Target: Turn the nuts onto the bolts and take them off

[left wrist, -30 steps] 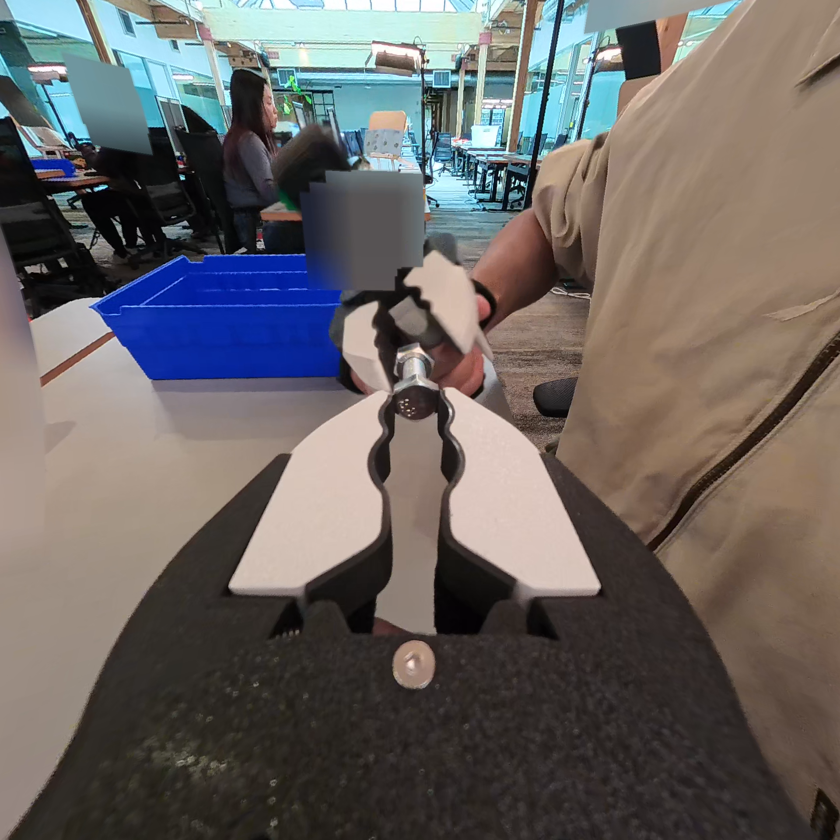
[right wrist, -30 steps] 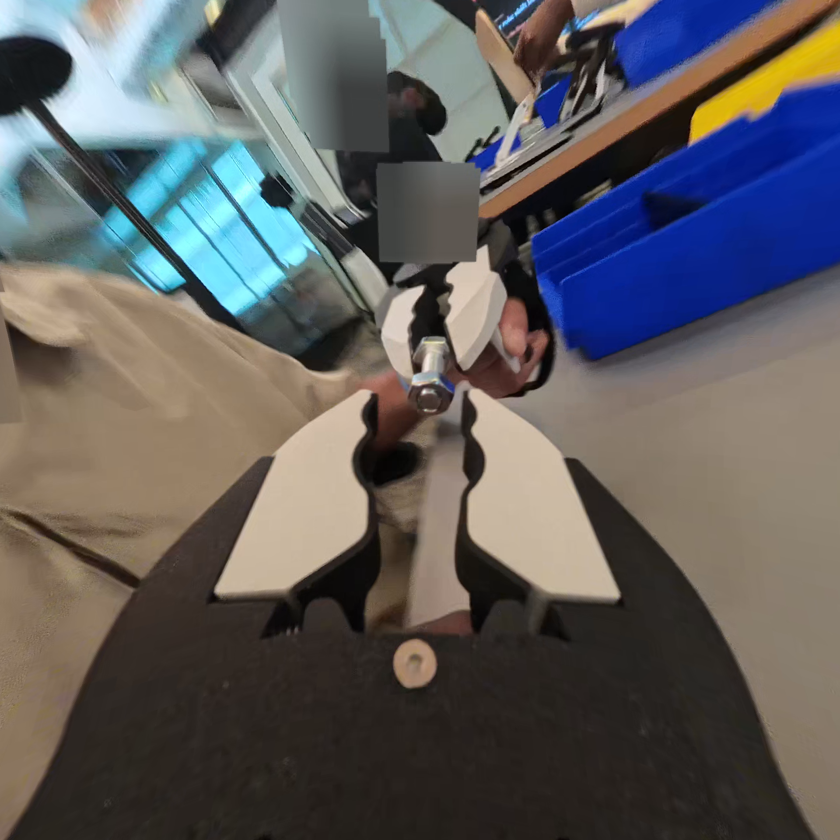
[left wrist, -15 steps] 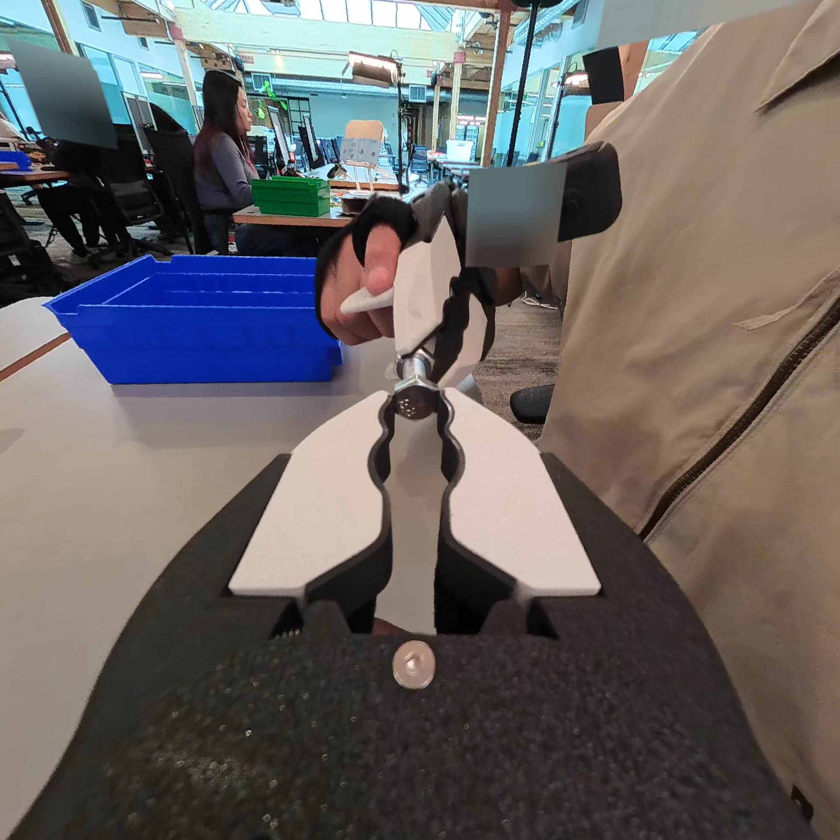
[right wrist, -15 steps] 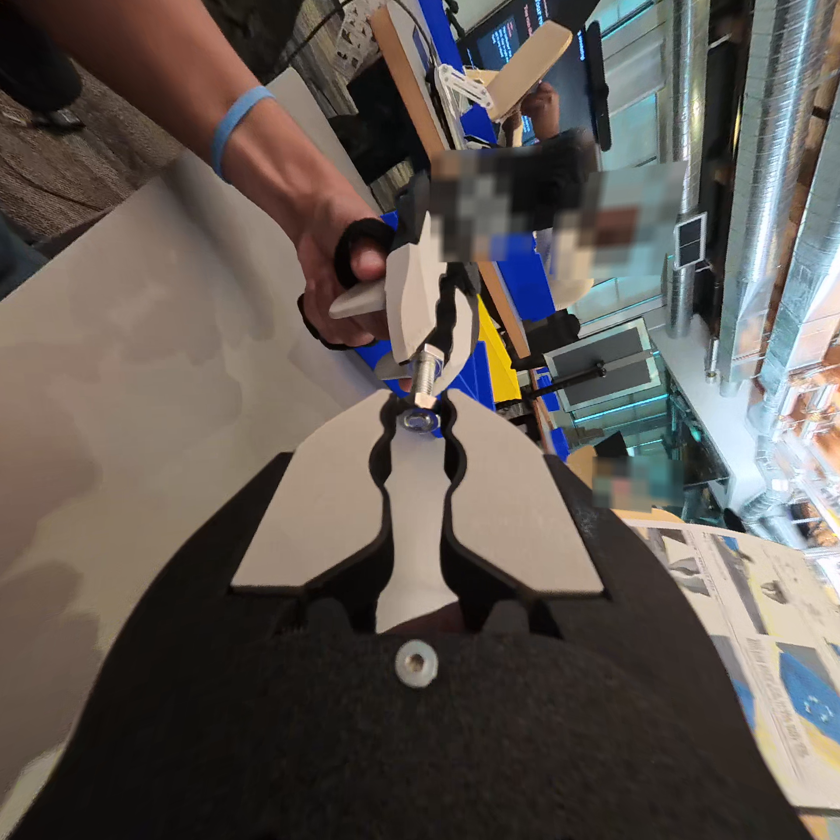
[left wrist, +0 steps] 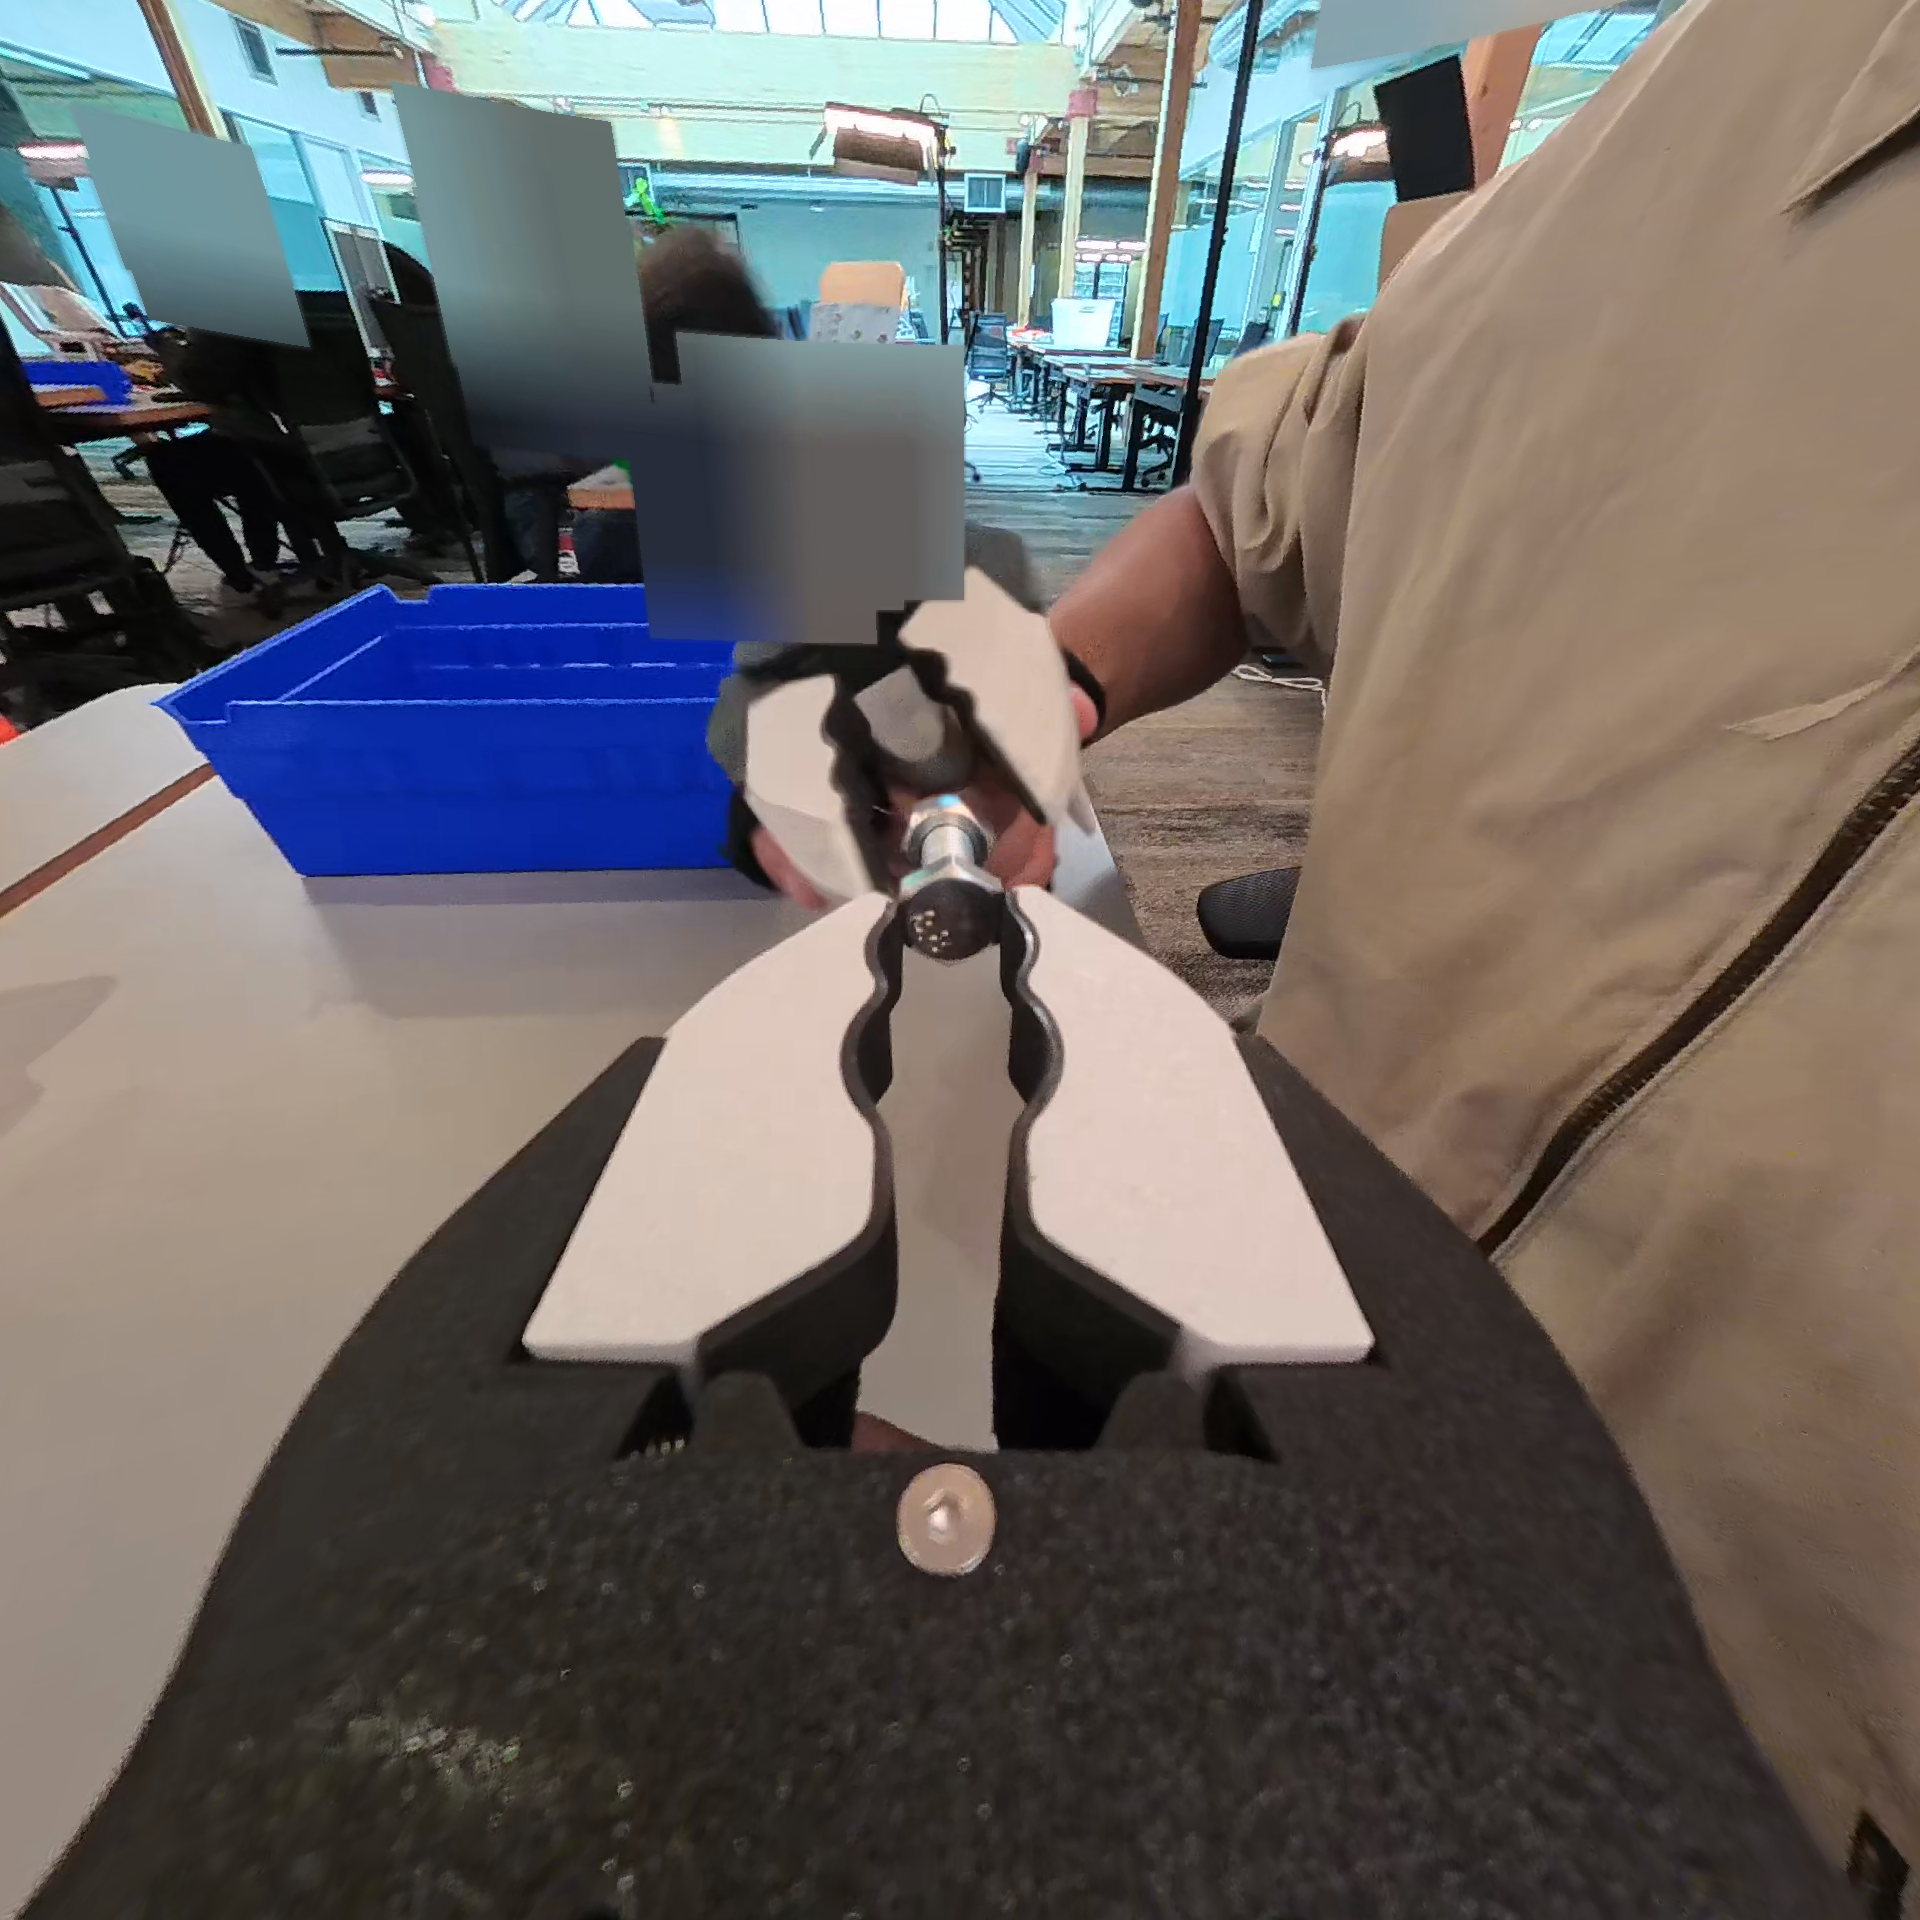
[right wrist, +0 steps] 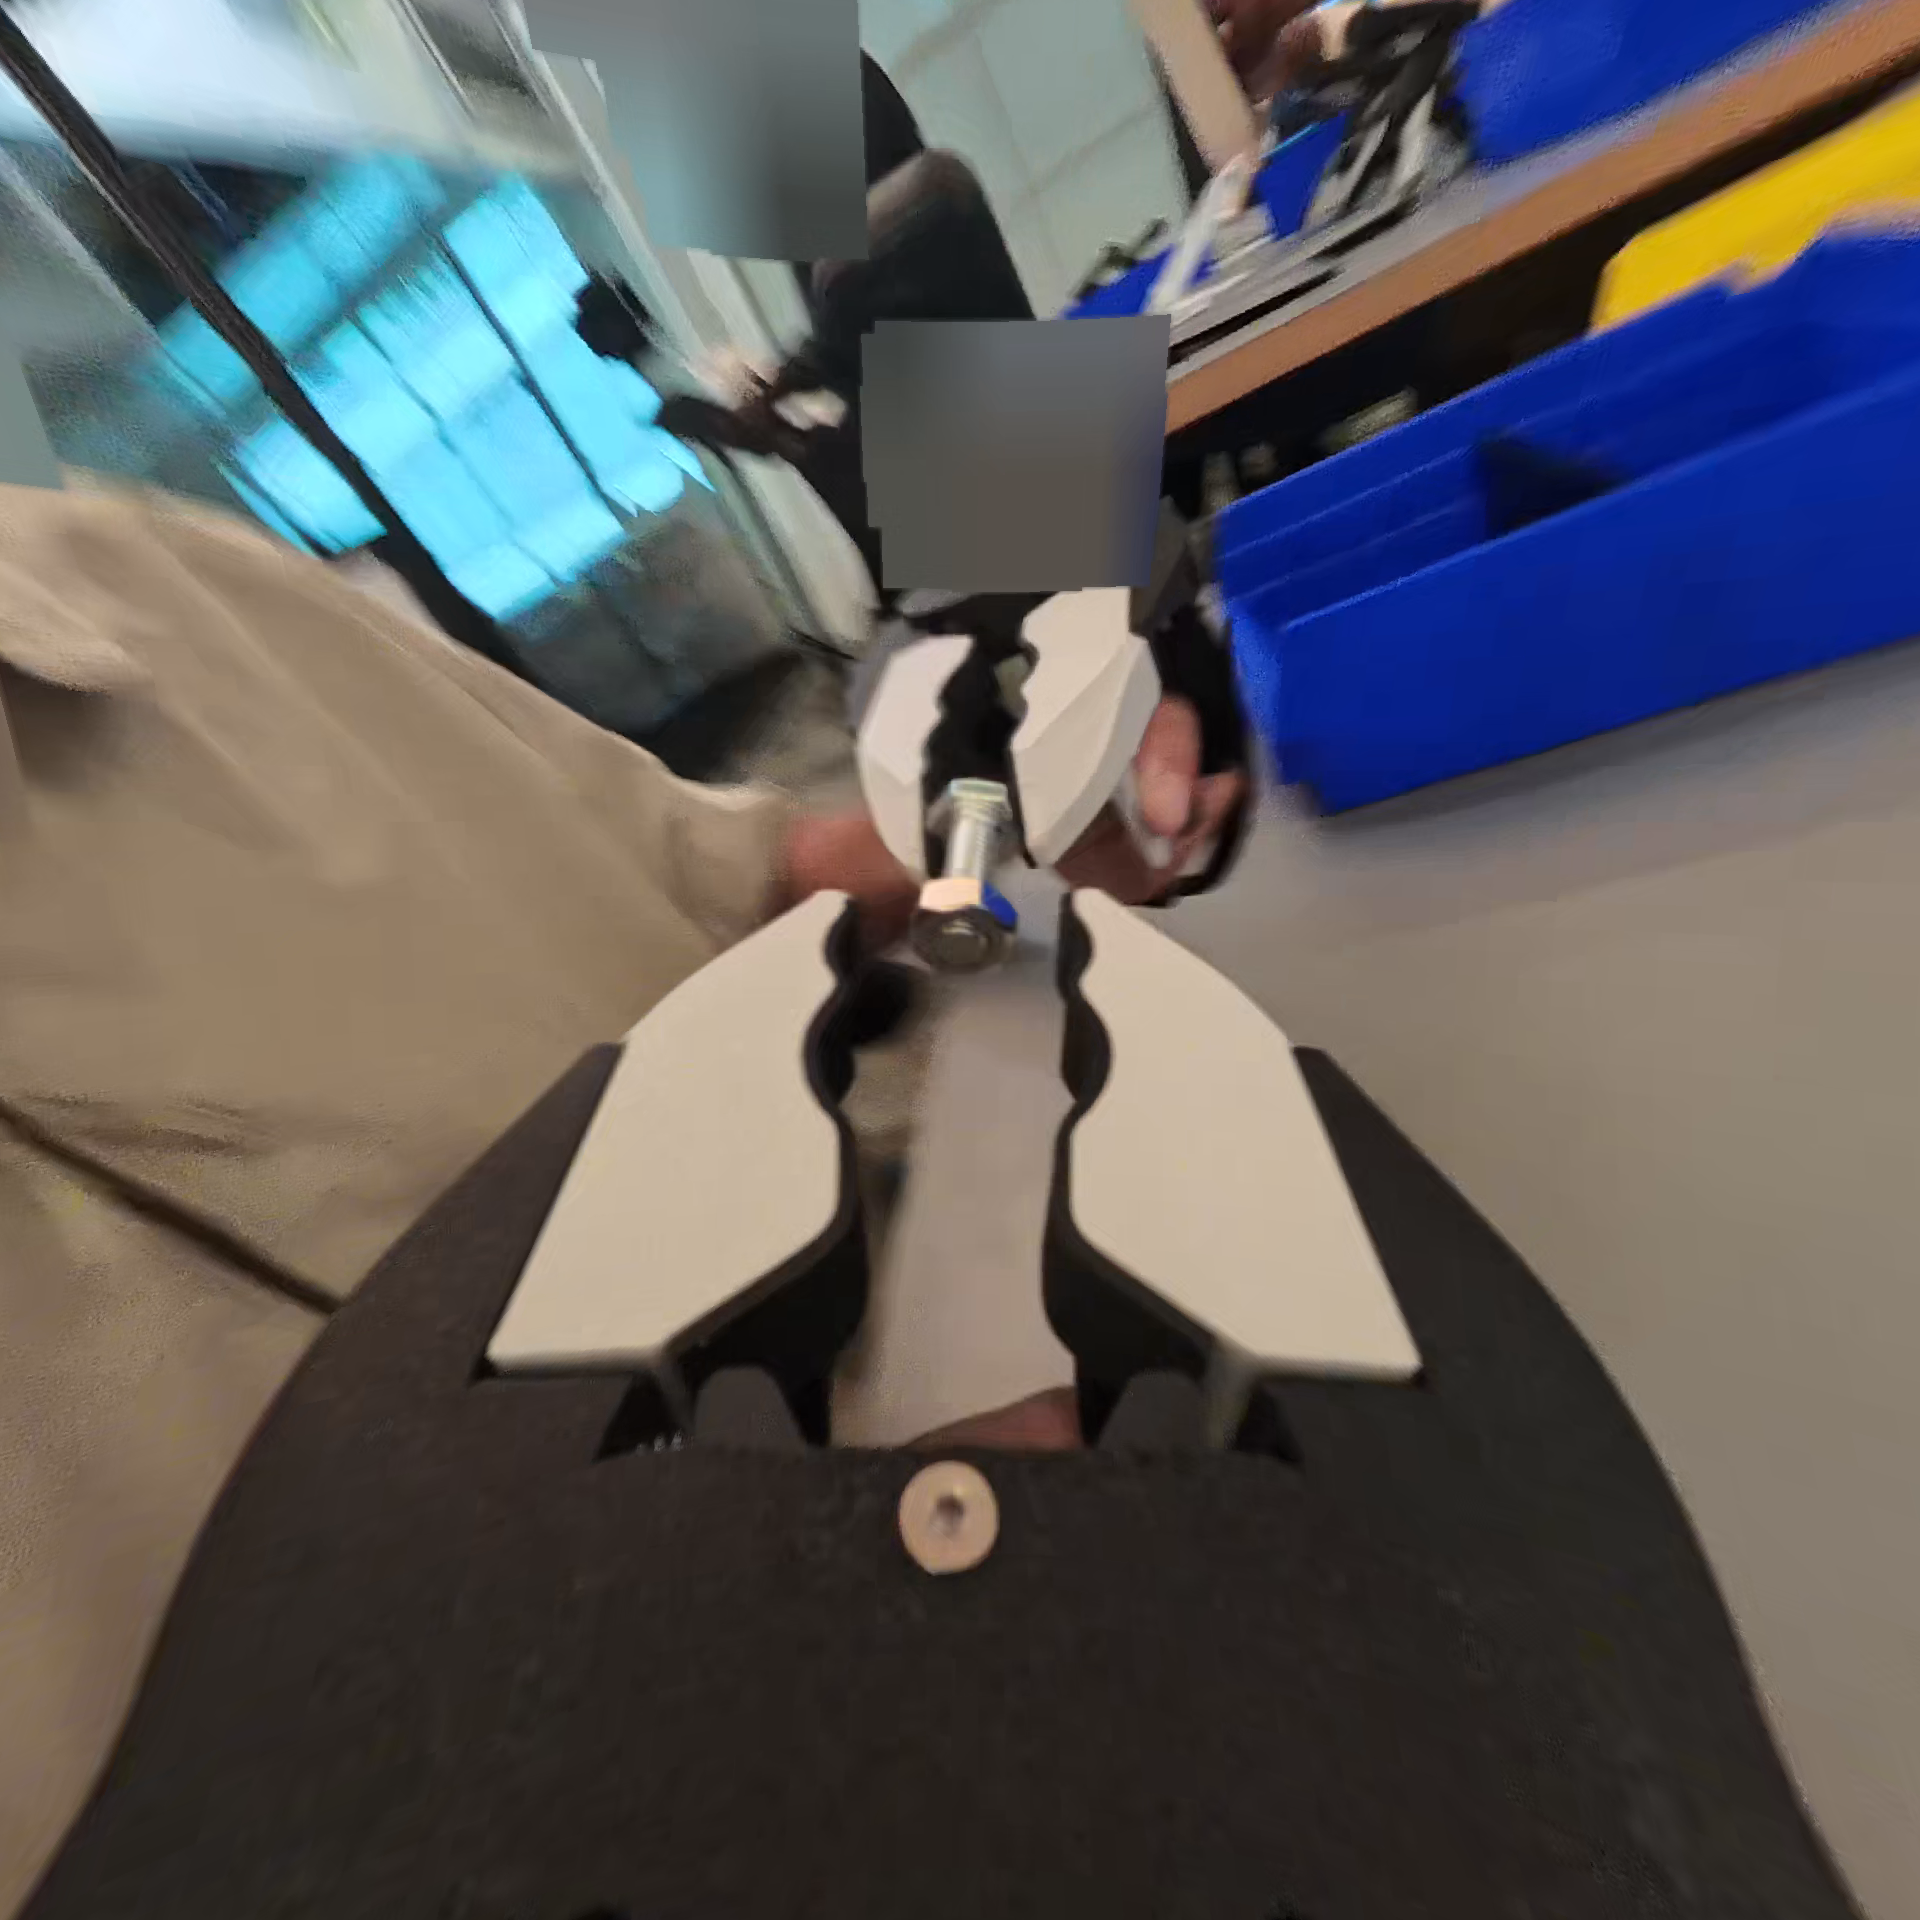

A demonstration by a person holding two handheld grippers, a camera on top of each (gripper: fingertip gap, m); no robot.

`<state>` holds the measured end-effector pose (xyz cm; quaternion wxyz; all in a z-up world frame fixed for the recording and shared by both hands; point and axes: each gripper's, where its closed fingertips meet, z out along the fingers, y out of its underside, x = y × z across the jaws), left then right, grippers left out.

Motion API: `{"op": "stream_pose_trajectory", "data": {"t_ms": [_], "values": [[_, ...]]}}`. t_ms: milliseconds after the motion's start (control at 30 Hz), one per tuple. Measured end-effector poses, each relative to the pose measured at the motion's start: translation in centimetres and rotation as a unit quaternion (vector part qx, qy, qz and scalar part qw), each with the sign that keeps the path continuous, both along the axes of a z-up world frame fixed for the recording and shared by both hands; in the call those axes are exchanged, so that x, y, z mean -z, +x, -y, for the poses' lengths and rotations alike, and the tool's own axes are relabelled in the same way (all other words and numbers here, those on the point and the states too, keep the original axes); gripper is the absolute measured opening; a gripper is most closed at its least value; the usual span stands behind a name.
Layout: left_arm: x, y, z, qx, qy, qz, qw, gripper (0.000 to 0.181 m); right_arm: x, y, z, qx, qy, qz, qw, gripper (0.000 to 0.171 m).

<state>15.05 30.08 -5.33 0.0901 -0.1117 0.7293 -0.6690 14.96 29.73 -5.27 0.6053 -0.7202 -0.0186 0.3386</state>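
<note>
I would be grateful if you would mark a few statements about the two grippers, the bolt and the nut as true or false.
1. The left gripper clamps the bolt by its head. True.
2. The right gripper is shut on the nut. False: its fingers stand apart, one on each side of the nut.
3. The nut sits on the bolt's thread. True.
4. The bolt lies on the table. False: it is held in the air above the table.
5. A blue bin stands on the table. True.
</note>
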Motion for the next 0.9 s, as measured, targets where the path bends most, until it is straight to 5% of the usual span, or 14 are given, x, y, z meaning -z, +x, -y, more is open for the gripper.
{"op": "stream_pose_trajectory", "data": {"t_ms": [67, 200, 300, 400, 467, 533, 667, 733, 800, 900], "values": [[-0.1, 0.1, -0.1, 0.001, -0.006, -0.003, 1.0, 0.017, 0.7, 0.7, -0.1, 0.062, 0.026, 0.203, 0.977, 0.049], [-0.4, 0.1, -0.3, 0.004, -0.017, -0.008, 1.0, 0.017, -0.4, 1.7, 0.3, 0.15, 0.095, 0.553, 0.814, 0.041], [-0.2, 0.1, -0.2, 0.007, -0.016, -0.011, 1.0, 0.017, -0.3, 1.2, 0.3, 0.148, 0.127, 0.684, 0.702, 0.03], [0.0, -0.1, 0.1, 0.012, -0.011, -0.013, 1.0, 0.017, 0.2, 0.9, 0.3, 0.136, 0.152, 0.73, 0.652, 0.02], [0.0, -0.3, 0.1, 0.014, -0.01, -0.01, 1.0, 0.017, 0.1, 0.7, 0.3, 0.127, 0.151, 0.715, 0.671, 0.018], [-0.2, -0.3, 0.1, 0.013, -0.013, -0.008, 1.0, 0.017, -0.1, 0.7, 0.3, 0.117, 0.135, 0.668, 0.722, 0.018], [-0.3, -0.3, 0.1, 0.009, -0.007, 0.002, 1.0, 0.017, 0.0, 0.3, 0.3, 0.075, 0.069, 0.426, 0.899, 0.017], [-0.3, -0.3, 0.0, 0.008, -0.006, 0.002, 1.0, 0.017, 0.0, 0.1, 0.3, 0.053, 0.036, 0.264, 0.962, 0.018], [-0.1, -0.2, 0.0, 0.003, 0.0, 0.006, 1.0, 0.017, -0.1, 0.0, 0.4, 0.017, -0.006, 0.077, 0.997, 0.017], [-0.2, -0.2, 0.0, 0.003, 0.003, 0.007, 1.0, 0.017, -0.2, -0.2, 0.5, -0.028, -0.043, -0.125, 0.991, 0.017]]}}
